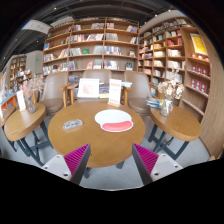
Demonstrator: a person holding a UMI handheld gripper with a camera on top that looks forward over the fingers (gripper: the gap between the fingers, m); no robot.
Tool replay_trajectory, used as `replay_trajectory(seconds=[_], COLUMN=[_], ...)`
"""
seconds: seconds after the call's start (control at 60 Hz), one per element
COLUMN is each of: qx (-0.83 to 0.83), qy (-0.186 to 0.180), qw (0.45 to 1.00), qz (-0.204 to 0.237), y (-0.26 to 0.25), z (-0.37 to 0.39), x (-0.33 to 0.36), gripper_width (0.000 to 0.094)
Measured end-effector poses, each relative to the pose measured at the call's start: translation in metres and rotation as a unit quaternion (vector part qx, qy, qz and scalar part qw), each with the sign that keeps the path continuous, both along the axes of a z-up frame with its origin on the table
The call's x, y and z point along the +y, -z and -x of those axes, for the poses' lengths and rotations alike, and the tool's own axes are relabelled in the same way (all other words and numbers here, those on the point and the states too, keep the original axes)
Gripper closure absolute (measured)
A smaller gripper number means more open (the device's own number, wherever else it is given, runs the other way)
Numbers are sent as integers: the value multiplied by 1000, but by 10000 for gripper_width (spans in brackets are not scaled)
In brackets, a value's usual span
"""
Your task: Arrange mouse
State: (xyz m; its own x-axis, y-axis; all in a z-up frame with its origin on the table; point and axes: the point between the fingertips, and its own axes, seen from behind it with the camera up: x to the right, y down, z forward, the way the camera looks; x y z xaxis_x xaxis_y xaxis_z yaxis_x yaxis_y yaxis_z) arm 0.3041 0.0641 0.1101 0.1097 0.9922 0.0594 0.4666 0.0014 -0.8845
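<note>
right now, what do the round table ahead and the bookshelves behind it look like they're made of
The round table looks like wood or wood veneer: warm tan top with a smooth, matte sheen, on dark, possibly metal legs. The bookshelves also look wooden, in the same light brown tone. The gripper is open, with the table just ahead of its fingers.

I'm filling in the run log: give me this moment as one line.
stage: approach | gripper: fingers open, empty | mouse: on round table, ahead | white mat: beside mouse

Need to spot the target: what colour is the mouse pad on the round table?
White mouse pad, red mouse on it; gripper view.
</note>
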Motion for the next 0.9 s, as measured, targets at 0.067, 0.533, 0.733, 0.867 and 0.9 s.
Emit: replay_trajectory(seconds=[0.067, 0.533, 0.733, 0.867, 0.9], qx=[-2, -28, -47, -61, -64], qy=[-10, -87, -83, -72, -69], qw=[1000, 995, 995, 995, 995], qz=[0, 31, 27, 27, 31], y=[5, 39, 66, 88, 93], z=[3, 73, 105, 130, 137], x=[-13, -173, -198, -205, -206], gripper_width=[80, 81, 82, 82, 83])
